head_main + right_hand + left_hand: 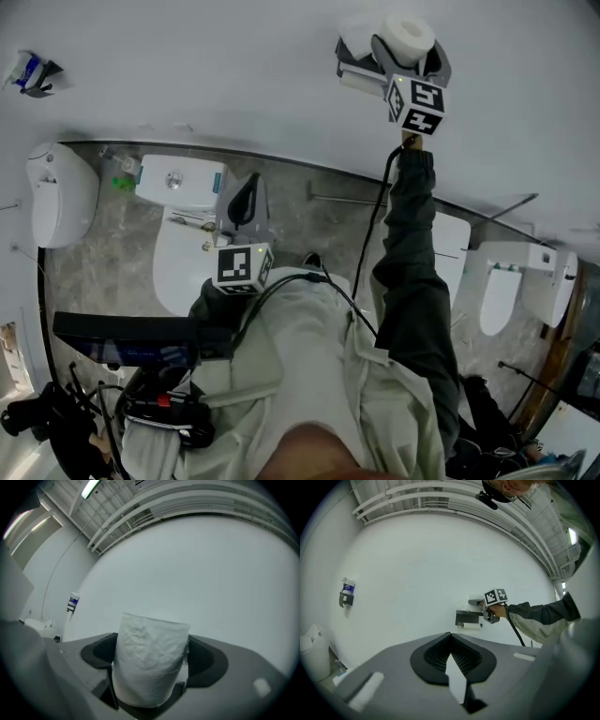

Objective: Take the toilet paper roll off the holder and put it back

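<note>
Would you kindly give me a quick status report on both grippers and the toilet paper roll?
Right gripper shut on toilet paper roll, beside the holder. Left gripper shut, empty, low. Nothing seen blocking.

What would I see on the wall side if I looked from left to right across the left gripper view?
White fixture at the edge → small blue-and-white thing on a wall bracket → holder → person's sleeve.

White toilet paper roll, grey holder
</note>
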`<state>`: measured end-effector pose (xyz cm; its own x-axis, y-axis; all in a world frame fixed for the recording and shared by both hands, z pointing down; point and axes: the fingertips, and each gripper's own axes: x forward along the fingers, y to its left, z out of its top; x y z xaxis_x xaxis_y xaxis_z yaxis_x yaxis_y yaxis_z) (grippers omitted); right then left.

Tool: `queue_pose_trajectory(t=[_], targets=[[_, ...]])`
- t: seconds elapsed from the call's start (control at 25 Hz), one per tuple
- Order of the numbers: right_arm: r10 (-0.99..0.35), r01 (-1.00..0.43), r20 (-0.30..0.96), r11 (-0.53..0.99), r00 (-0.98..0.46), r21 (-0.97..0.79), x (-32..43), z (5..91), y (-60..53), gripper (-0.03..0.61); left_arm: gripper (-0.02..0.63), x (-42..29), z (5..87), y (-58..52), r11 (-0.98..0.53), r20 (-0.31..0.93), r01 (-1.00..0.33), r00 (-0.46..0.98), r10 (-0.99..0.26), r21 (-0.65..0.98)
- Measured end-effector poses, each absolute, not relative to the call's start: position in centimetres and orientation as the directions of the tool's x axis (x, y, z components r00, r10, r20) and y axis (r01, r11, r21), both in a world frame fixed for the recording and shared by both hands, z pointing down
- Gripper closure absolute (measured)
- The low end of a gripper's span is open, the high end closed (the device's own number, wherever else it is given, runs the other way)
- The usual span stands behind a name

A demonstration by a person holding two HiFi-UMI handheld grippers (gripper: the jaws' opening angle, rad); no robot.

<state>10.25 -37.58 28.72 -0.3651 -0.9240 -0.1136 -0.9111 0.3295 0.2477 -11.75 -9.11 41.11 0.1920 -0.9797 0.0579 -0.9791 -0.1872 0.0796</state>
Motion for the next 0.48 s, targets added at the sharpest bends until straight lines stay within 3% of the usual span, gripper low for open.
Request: queue_pose_trajectory(t=[0.2, 0.48], targets=[[-0.929, -0.933, -0.118, 0.335, -0.35, 0.134, 11.4, 29.8, -38.9, 0.135, 0.606, -12.3, 41.7, -9.6, -0.164, 0.077, -0.983, 0.17, -0.982, 0.082], [-0.94, -0.935, -0.094, 0.307, -0.327, 0.18, 12.5, 31.3, -36.7, 0.135, 0.606, -12.0, 41.8, -10.2, -0.172, 0.074, -0.981, 0.179, -0.981, 0.089]])
